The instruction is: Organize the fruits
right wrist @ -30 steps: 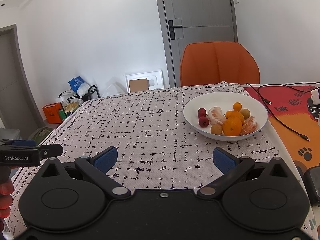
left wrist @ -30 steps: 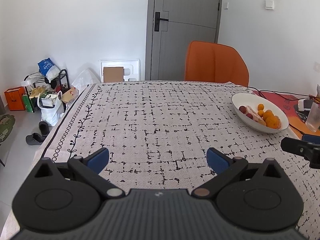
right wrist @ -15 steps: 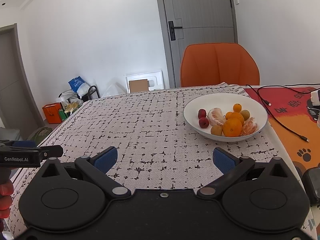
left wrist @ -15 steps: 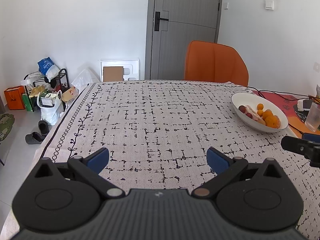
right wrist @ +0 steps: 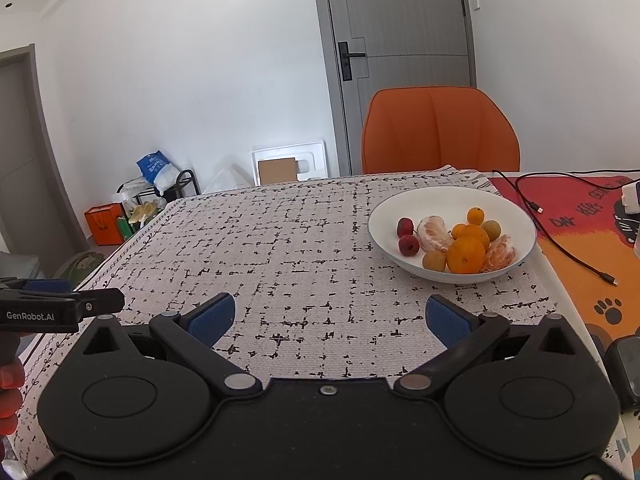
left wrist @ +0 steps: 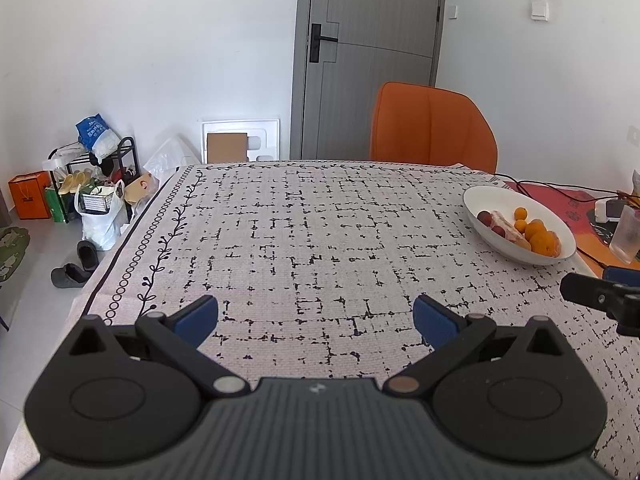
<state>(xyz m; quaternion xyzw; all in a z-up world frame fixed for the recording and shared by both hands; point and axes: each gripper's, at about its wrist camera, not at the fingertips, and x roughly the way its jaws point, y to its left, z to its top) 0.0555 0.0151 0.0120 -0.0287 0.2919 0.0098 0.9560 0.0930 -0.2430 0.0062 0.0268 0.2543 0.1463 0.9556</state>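
My left gripper (left wrist: 316,314) has its jaws spread wide apart with nothing between them, only patterned cloth showing in the gap. My right gripper (right wrist: 330,316) is the same: jaws wide apart, holding nothing, above the near part of the tabletop (right wrist: 280,256). Each tool shows in the other's camera: the right one pokes in at the right edge of the left view, and the left one, printed with a GenRobot.AI mark, comes in at the left edge of the right view with fingertips (right wrist: 10,376) of the hand that holds it just below.

Beyond the right jaws, a little to the right, the white bowl (right wrist: 452,200) sits on the cloth near its right edge. The fruits are all inside it: a large orange (right wrist: 466,255) at the near side, a peeled citrus piece (right wrist: 434,235) left of centre, another peeled piece (right wrist: 500,254) at the right, two red fruits (right wrist: 407,236) at the left, and small brownish-green ones among them. From the left view the bowl (left wrist: 496,200) lies far to the right.

Right of the cloth lies a red and orange mat (right wrist: 580,216) with a black cable (right wrist: 560,236) across it. An orange chair (right wrist: 440,132) stands at the far side, a grey door (right wrist: 400,60) behind it.
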